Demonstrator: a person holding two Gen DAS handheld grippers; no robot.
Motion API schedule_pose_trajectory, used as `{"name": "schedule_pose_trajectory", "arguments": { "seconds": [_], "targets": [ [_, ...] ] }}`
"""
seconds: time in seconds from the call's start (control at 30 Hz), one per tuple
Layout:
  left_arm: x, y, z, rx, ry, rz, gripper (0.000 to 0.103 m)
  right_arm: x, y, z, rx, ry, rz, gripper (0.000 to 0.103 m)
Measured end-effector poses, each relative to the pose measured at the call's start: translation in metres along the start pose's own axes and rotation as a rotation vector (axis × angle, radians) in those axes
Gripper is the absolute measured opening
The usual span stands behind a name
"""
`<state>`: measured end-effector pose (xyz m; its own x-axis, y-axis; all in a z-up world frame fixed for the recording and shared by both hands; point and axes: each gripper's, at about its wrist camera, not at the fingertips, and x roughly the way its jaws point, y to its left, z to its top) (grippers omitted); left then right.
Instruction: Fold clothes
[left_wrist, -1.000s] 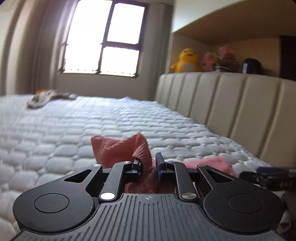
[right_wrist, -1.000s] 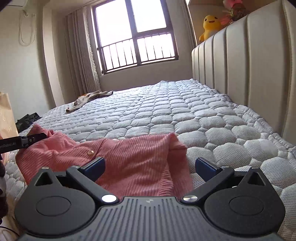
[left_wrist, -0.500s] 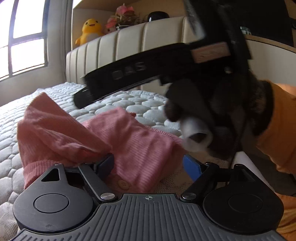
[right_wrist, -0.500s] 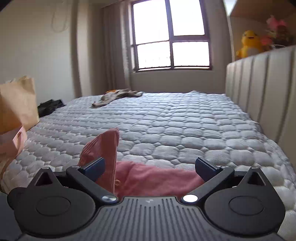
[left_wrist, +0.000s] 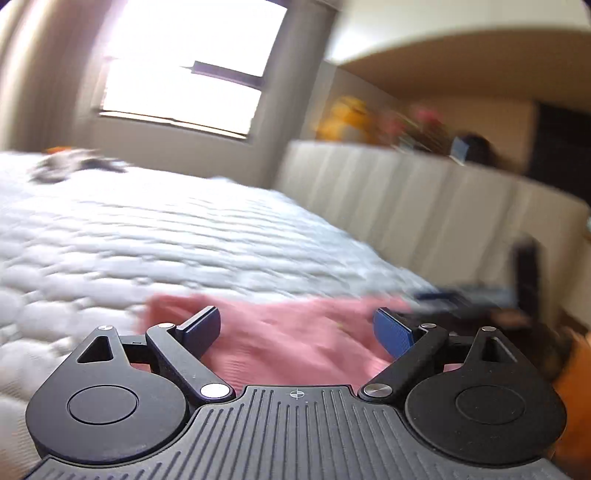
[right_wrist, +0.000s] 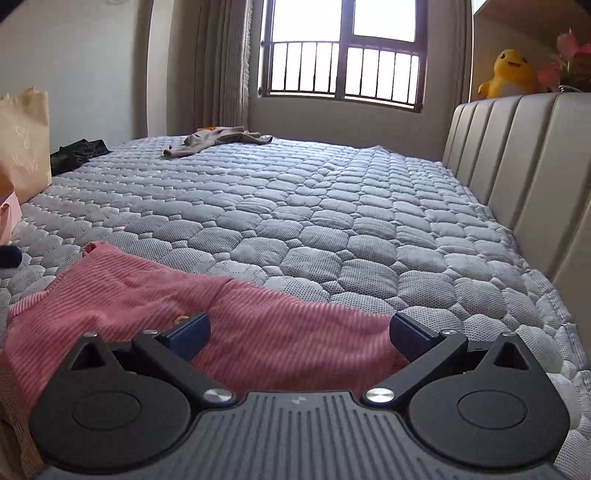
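The left gripper (left_wrist: 297, 330) points low across the bed, level with the mattress, its blue pads spread wide with nothing between them; the left wrist view is smeared by motion blur. The right gripper (right_wrist: 299, 332) sits likewise low and level, aimed down the length of the bed toward the window (right_wrist: 341, 51), its jaws also splayed apart and empty.

The pink ribbed garment (right_wrist: 155, 295) lies crumpled on the grey quilted mattress (right_wrist: 314, 206) at the near edge, right under both grippers; in the right wrist view it spreads from 9 o'clock to 5 o'clock, with a small button (right_wrist: 181, 318) showing just beside the left pad. In the left wrist view the same pink garment (left_wrist: 288, 332) fills the gap between the pads, and a dark blurred shape at 3 o'clock cannot be made out.

Far off at 11 o'clock a beige garment (right_wrist: 218, 140) lies on the mattress near the window. The padded headboard (right_wrist: 524, 162) runs along 2 to 3 o'clock, with a yellow duck toy (right_wrist: 511, 74) on the ledge above it. A paper bag (right_wrist: 22, 140) stands at 9 o'clock beside the bed, with dark clothing (right_wrist: 79, 155) beyond it
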<state>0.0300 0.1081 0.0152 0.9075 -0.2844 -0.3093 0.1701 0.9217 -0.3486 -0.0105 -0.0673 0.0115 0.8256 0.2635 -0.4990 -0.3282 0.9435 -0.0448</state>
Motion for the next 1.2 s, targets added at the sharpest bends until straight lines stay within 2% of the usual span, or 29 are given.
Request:
{"name": "schedule_pose_trajectory", "arguments": {
  "seconds": [0.03,0.13,0.23,0.27,0.37,0.47,0.53,0.57,0.63,0.67,0.7,0.73,0.77,0.8,0.83,0.9,1.0,1.03,1.07,1.17,1.2],
  "targets": [
    [0.002,0.015,0.002,-0.083,-0.004,0.062,0.094,-0.006,-0.002,-0.002,0.004,-0.009,-0.005,0.103],
    [0.018,0.049,-0.003,-0.257,0.084,0.166,0.094,-0.02,-0.009,-0.007,0.047,-0.031,-0.02,0.103],
    [0.021,0.068,-0.019,-0.337,0.144,0.157,0.092,-0.03,-0.021,-0.012,0.108,-0.051,-0.036,0.103],
    [0.017,0.068,-0.024,-0.337,0.139,0.134,0.092,-0.031,-0.027,-0.014,0.136,-0.054,-0.044,0.103],
    [0.009,0.055,-0.023,-0.242,0.102,0.086,0.093,-0.035,-0.041,-0.018,0.211,-0.057,-0.059,0.103],
    [0.011,0.05,-0.023,-0.188,0.114,0.158,0.094,-0.035,-0.048,-0.025,0.242,-0.046,-0.069,0.103],
    [0.014,0.058,-0.026,-0.244,0.139,0.232,0.094,-0.033,-0.05,-0.03,0.254,-0.037,-0.072,0.103],
    [0.015,0.062,-0.026,-0.273,0.14,0.221,0.093,-0.032,-0.05,-0.033,0.261,-0.032,-0.07,0.103],
    [0.015,0.06,-0.025,-0.269,0.135,0.186,0.093,-0.03,-0.05,-0.038,0.273,-0.024,-0.066,0.103],
    [0.015,0.059,-0.024,-0.265,0.133,0.168,0.088,-0.028,-0.049,-0.04,0.278,-0.019,-0.063,0.103],
    [0.017,0.054,-0.026,-0.252,0.134,0.16,0.076,-0.026,-0.05,-0.041,0.285,-0.013,-0.062,0.103],
    [0.019,0.049,-0.028,-0.238,0.135,0.154,0.057,-0.024,-0.049,-0.042,0.293,-0.009,-0.062,0.103],
    [0.02,0.044,-0.026,-0.218,0.125,0.154,0.047,-0.023,-0.049,-0.043,0.301,-0.007,-0.063,0.103],
    [0.021,0.039,-0.024,-0.196,0.113,0.156,0.021,-0.023,-0.049,-0.044,0.309,-0.008,-0.063,0.103],
    [0.022,0.034,-0.022,-0.174,0.1,0.158,0.012,-0.024,-0.049,-0.044,0.316,-0.013,-0.064,0.103],
    [0.02,0.017,-0.012,-0.103,0.048,0.134,0.011,-0.029,-0.051,-0.043,0.321,-0.028,-0.066,0.103],
    [0.014,-0.036,0.004,0.126,-0.043,0.012,0.011,-0.039,-0.057,-0.041,0.325,-0.062,-0.086,0.103],
    [0.016,-0.055,0.004,0.187,-0.049,-0.044,0.011,-0.043,-0.059,-0.039,0.329,-0.074,-0.091,0.103],
    [0.019,-0.074,0.004,0.246,-0.051,-0.102,0.011,-0.046,-0.062,-0.038,0.34,-0.085,-0.094,0.103],
    [0.042,-0.116,-0.017,0.359,0.033,-0.242,0.011,-0.058,-0.068,-0.027,0.358,-0.119,-0.072,0.103],
    [0.05,-0.126,-0.027,0.393,0.06,-0.261,0.011,-0.062,-0.069,-0.022,0.355,-0.128,-0.055,0.103]
  ]
}}
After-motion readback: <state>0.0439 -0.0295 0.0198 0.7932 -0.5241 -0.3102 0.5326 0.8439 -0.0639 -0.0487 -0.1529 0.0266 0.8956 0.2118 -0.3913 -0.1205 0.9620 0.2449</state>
